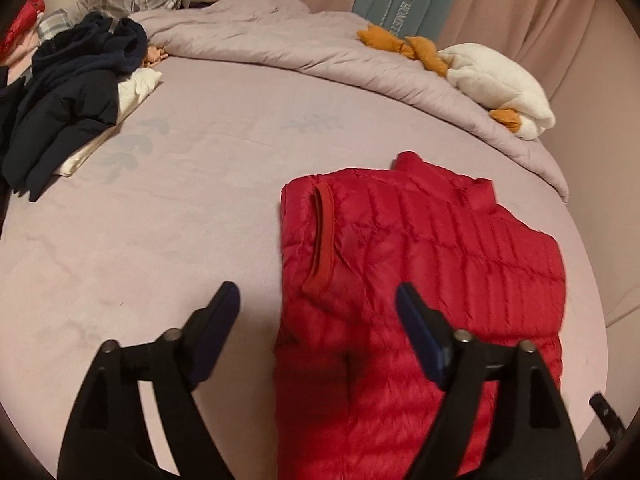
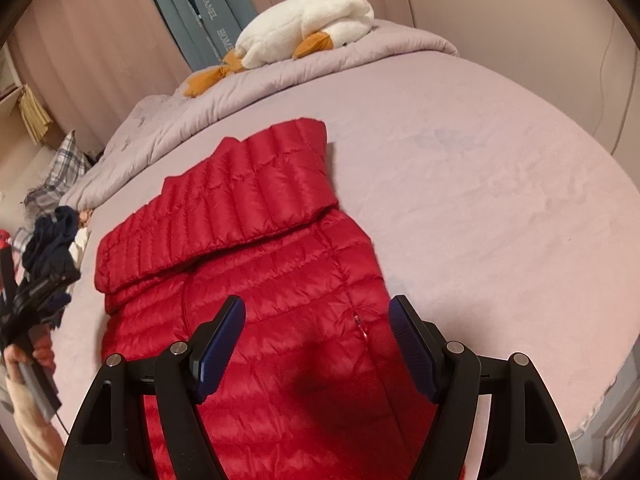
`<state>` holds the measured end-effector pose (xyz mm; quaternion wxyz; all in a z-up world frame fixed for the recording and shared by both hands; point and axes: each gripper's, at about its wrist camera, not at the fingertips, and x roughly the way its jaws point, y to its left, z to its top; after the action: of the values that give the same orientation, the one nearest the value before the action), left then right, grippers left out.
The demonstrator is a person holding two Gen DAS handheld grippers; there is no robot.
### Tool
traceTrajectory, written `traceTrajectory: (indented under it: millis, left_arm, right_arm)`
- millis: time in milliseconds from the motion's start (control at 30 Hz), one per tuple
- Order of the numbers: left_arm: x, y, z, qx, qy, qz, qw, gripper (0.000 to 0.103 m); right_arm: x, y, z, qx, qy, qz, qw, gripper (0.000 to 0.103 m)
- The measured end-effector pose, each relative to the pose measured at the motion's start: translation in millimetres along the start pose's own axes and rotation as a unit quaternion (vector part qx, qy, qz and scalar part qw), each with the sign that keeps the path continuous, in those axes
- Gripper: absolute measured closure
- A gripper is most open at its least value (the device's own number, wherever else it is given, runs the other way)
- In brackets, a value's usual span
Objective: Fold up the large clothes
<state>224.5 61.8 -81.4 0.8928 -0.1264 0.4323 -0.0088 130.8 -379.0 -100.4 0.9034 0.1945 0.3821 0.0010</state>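
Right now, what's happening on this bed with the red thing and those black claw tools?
A person is folding a red puffer vest on the bed, holding a two-finger gripper in each hand. One side of the vest is already folded over the body. Both the left gripper and the right gripper hover open above the vest, holding nothing. A pile of dark clothes waits at the far side, and a white plush goose lies on the bunched quilt.
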Motion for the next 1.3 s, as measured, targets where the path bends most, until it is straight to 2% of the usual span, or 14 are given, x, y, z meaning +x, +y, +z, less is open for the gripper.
traceTrajectory:
  millis: [200, 367, 500, 700, 833, 967, 1100, 1167, 1300]
  left_arm:
    - [-41.7, 0.5, -40.4, 0.017, -0.005, -0.019, 0.9997, 0.008]
    - [-61.9, 4.3, -83.2, 0.004, 0.012, -0.049, 0.9987, 0.006]
    - [-65.8, 8.1, -120.7, -0.014, 0.043, -0.073, 0.9963, 0.006]
    - [-65.5, 9.0, -162.6, -0.021, 0.073, -0.077, 0.9941, 0.006]
    - [-70.2, 13.4, -181.9, -0.03, 0.08, -0.084, 0.9928, 0.007]
    - [-74.0, 13.5, -196.6, -0.016, 0.081, -0.094, 0.9921, 0.007]
    - [-72.5, 12.7, -209.2, -0.019, 0.094, -0.107, 0.9897, 0.016]
    - [-71.7, 12.8, -214.0, -0.023, 0.102, -0.116, 0.9877, 0.017]
    - [-77.9, 15.0, -223.5, -0.025, 0.093, -0.122, 0.9879, 0.017]
  right_arm:
    - [-17.4, -8.9, -5.7, -0.013, -0.015, -0.004, 1.0, 0.029]
    - [-24.1, -22.1, -19.1, -0.011, -0.012, 0.01, 1.0, 0.018]
    - [-23.2, -33.0, -33.1, -0.015, 0.01, 0.008, 1.0, 0.018]
    - [-20.3, -49.9, -55.1, -0.017, 0.038, 0.007, 0.999, 0.018]
    - [-18.5, -58.1, -69.8, -0.012, 0.059, 0.017, 0.998, 0.018]
    - [-20.2, -63.7, -82.5, -0.019, 0.067, 0.019, 0.997, 0.018]
    - [-16.1, -72.5, -92.0, -0.011, 0.075, 0.032, 0.997, 0.018]
    - [-12.3, -75.5, -95.5, -0.011, 0.083, 0.035, 0.996, 0.018]
    - [-12.5, -75.6, -97.0, -0.018, 0.089, 0.04, 0.995, 0.018]
